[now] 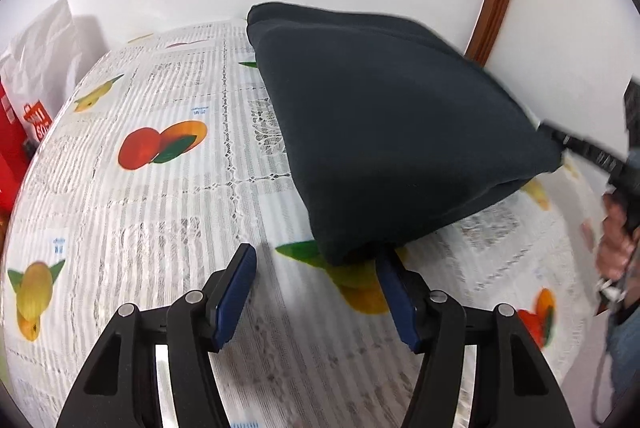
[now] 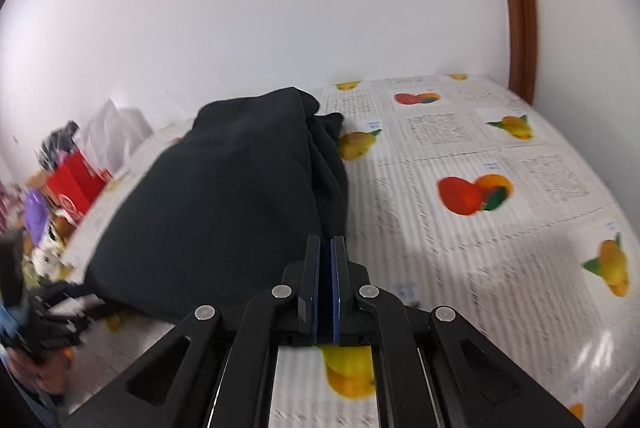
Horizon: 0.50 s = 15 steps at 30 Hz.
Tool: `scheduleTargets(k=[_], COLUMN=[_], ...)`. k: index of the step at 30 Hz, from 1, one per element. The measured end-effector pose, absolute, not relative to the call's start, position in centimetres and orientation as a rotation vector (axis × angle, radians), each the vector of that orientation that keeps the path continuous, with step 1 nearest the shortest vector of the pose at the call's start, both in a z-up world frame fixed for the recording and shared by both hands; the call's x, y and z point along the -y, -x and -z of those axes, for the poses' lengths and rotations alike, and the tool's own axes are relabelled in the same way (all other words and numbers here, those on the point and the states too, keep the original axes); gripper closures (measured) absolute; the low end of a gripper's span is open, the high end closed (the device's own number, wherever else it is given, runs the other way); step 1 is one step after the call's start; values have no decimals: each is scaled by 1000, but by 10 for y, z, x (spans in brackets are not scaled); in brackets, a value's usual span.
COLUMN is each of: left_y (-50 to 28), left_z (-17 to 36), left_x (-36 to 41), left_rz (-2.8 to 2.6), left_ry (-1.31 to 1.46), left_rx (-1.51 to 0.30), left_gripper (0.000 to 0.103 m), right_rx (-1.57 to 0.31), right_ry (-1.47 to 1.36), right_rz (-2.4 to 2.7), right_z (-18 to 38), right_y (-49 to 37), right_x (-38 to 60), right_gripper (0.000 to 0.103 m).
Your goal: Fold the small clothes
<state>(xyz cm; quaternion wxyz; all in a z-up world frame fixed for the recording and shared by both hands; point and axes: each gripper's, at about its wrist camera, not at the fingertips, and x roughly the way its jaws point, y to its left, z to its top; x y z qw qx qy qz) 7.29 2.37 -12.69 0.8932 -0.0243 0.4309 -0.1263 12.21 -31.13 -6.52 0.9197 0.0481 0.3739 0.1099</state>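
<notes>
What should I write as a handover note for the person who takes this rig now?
Left gripper: open, fingers beside the near corner of the dark garment, holding nothing.
Right gripper: shut on the garment's edge.
The garment lies on the fruit-print tablecloth, already folded over into layers.
Left to do: finish any last fold, flatten it, let go.

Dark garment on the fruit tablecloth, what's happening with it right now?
The dark garment lies in a folded bundle on the fruit-print tablecloth. The right gripper is shut on its near corner, holding that edge. The left gripper is open, one finger at the cloth's near edge but gripping nothing. A red bag sits at the table's far side.
</notes>
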Motion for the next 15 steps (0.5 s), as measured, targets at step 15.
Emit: scheduleTargets(k=[15], left_y=[-113], left_z=[101], left_x=[-9], left_rz=[247], left_ry=[-4], left_rx=[-870], left_gripper=[41], right_rx=[-846], right_ry=[51], right_rz=[-163], right_z=[20], right_y=[-143], right_x=[322], right_gripper=[67])
